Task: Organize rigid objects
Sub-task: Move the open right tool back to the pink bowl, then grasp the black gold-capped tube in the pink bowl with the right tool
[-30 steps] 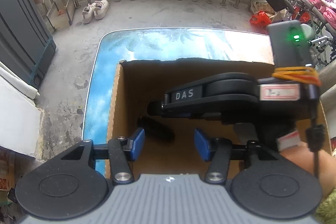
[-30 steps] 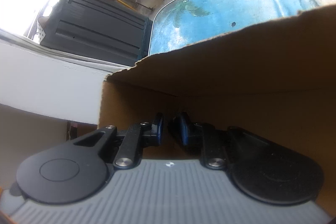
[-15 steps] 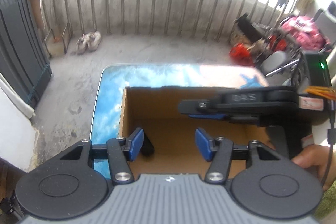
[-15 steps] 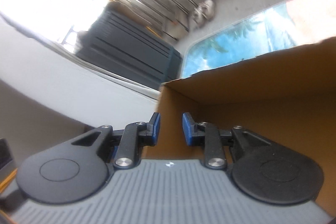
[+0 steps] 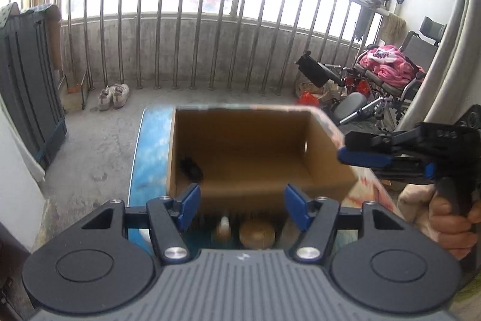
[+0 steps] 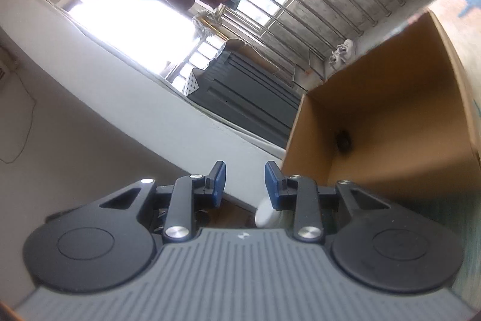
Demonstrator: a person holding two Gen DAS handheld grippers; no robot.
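A small black rigid object (image 5: 191, 167) lies in the near-left corner of an open brown cardboard box (image 5: 327, 158) on a blue-patterned table (image 5: 147, 152). Left gripper (image 5: 240, 202) and right gripper (image 6: 244, 181) are both opening, nothing between their blue pads.

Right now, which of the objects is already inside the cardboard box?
The small black object, lying inside the cardboard box by its left wall. The pale bottle and the round brown item, both blurred, sit outside, in front of it.
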